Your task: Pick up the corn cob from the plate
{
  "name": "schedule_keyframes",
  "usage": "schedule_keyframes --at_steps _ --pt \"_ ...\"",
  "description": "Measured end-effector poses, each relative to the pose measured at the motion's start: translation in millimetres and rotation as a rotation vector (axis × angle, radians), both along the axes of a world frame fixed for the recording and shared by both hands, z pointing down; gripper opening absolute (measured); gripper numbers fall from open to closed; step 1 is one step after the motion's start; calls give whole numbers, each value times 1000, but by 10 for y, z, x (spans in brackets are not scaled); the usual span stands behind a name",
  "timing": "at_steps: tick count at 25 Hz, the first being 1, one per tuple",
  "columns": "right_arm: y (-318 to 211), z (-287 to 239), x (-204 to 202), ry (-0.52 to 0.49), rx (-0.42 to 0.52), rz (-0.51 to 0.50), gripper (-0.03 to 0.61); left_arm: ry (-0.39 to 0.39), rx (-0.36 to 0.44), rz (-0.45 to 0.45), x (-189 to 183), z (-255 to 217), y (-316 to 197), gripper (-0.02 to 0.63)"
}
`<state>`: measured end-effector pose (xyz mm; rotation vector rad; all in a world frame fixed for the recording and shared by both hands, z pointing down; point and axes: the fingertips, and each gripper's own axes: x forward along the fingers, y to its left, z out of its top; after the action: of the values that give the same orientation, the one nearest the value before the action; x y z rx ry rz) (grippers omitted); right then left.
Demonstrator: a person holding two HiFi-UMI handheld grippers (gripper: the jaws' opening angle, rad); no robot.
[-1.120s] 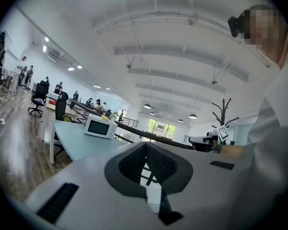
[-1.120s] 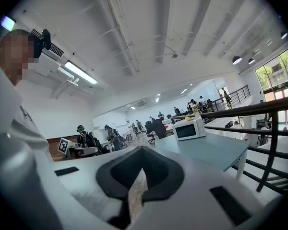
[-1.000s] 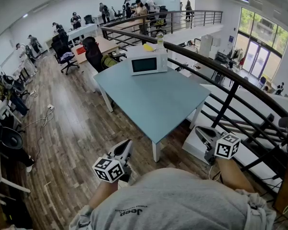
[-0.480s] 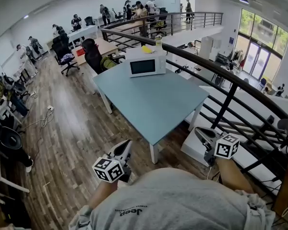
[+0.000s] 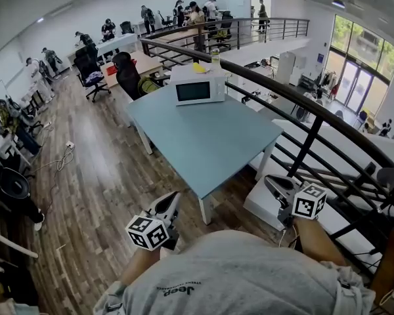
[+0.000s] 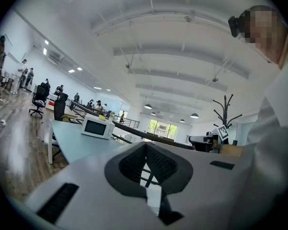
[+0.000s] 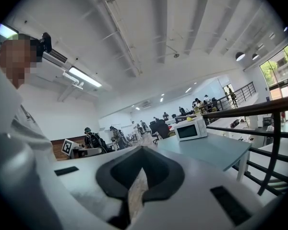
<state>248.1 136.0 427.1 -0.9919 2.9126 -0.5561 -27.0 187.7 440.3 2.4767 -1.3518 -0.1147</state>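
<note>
I am holding my left gripper (image 5: 173,199) and right gripper (image 5: 270,181) pressed together and empty, short of the desk (image 5: 203,136). No cob or plate is showing. A yellow thing (image 5: 198,67) atop the microwave (image 5: 198,89), well ahead and probably nearer my left, is too small to name.

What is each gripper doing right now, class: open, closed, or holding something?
Left gripper: closed, holding nothing.
Right gripper: closed, holding nothing.
</note>
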Motion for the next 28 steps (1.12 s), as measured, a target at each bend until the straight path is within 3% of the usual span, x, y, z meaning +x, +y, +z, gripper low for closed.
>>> schedule_keyframes --at_steps 15,21,28 --pt "-81 149 467 -10 -30 -17 14 -32 -35 32 636 76 -44 11" --pt "-304 247 381 -3 -46 -12 14 -28 -43 26 499 121 -254 11" --pt "-703 294 17 22 -42 22 14 -10 -51 71 141 252 -749 11"
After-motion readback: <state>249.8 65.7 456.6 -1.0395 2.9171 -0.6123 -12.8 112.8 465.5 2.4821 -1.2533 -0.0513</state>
